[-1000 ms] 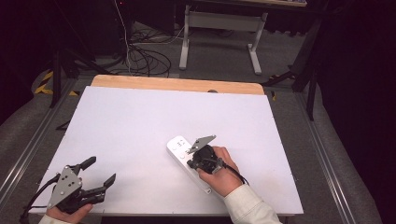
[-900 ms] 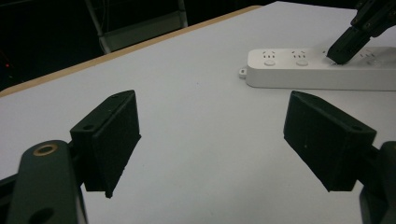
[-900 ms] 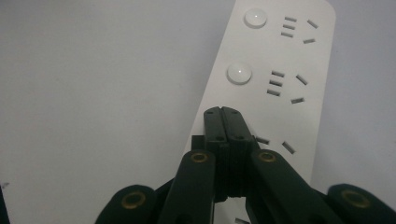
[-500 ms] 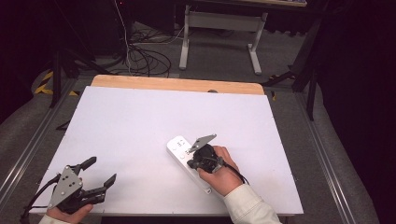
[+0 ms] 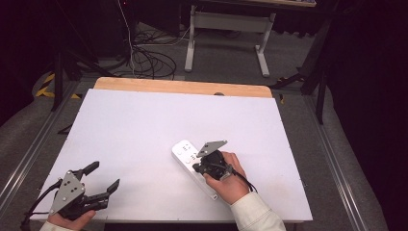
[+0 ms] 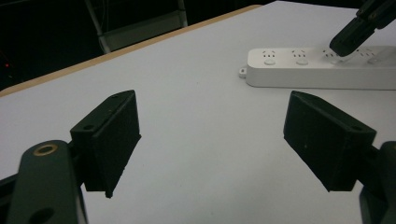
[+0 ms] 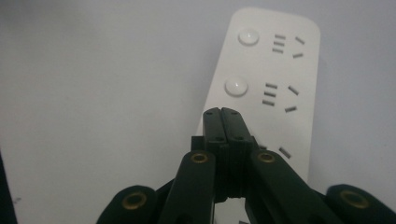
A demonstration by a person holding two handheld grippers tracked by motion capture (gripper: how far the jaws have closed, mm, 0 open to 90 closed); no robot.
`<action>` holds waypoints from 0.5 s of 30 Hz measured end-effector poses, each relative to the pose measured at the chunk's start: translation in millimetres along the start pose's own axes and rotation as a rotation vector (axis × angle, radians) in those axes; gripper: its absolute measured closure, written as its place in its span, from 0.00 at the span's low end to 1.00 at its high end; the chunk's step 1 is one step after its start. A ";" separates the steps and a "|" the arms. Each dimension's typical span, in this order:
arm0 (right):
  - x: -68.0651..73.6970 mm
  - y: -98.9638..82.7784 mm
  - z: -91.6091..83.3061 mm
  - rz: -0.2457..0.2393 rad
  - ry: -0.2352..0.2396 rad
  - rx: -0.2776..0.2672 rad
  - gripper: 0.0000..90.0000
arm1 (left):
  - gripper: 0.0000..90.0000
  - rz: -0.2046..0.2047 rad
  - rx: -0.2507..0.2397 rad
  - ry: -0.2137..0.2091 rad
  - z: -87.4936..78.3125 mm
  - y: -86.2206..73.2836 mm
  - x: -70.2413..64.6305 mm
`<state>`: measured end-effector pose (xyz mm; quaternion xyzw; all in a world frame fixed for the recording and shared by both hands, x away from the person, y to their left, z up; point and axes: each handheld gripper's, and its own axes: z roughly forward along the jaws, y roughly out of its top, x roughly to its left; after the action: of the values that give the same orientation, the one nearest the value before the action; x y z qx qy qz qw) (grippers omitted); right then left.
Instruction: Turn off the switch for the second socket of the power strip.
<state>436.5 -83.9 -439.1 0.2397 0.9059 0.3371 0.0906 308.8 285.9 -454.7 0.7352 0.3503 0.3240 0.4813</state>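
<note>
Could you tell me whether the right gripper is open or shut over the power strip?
Shut. In its own view the right gripper has both black jaws pressed flat together with nothing between them, tips over the white power strip.

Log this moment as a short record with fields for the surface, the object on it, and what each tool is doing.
surface: white table with a wooden far edge
object: white power strip lying flat, with round switch buttons beside its sockets
right tool: jaws closed together, tip down on the power strip's top face near its third socket
left tool: jaws wide open, empty, at the table's near left corner, apart from the strip
cables: black bundle on the floor beyond the table
</note>
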 end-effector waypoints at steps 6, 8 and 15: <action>2.4 5.2 -13.3 -0.011 -0.004 -0.041 1.00 | 0.21 -0.003 -0.001 0.002 -0.1 -0.1 -0.2; 1.4 7.1 -20.6 -0.010 -0.007 -0.060 1.00 | 0.21 -0.001 0.001 0.001 0.1 -0.1 0.0; 5.4 9.8 -26.6 -0.029 -0.008 -0.083 1.00 | 0.21 -0.002 0.000 0.002 -0.1 0.0 -0.2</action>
<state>426.8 -89.9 -412.5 0.2240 0.8942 0.3721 0.1087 308.5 285.8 -454.7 0.7345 0.3516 0.3244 0.4812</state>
